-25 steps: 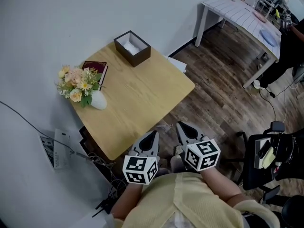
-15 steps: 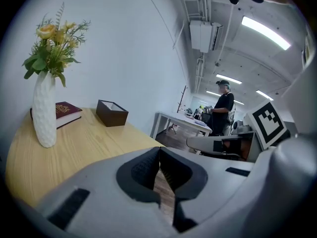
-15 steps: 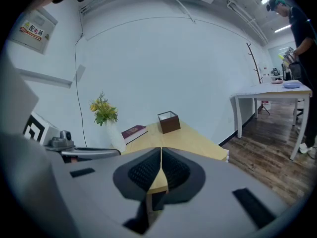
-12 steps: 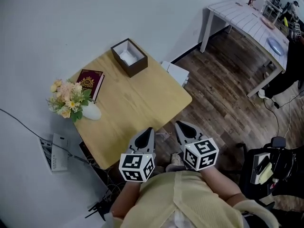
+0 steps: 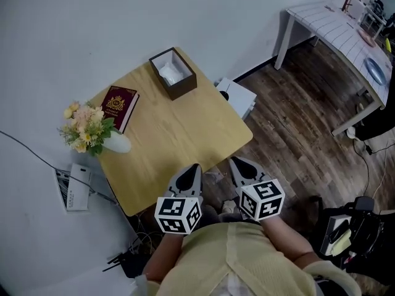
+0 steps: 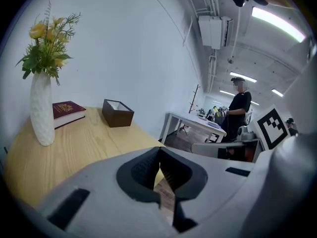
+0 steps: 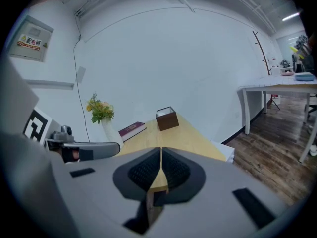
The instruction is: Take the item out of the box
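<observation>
Box (image 5: pixel 183 87) holding white item (image 5: pixel 171 74), left gripper (image 5: pixel 195 168) and right gripper (image 5: pixel 236 163) fingers (image 7: pixel 146 171) closed, empty

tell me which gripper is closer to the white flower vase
Left. The left gripper sits at the table's near edge, with the white flower vase ahead to its left; the right gripper is beside it, farther from the vase, over the wood floor.
</observation>
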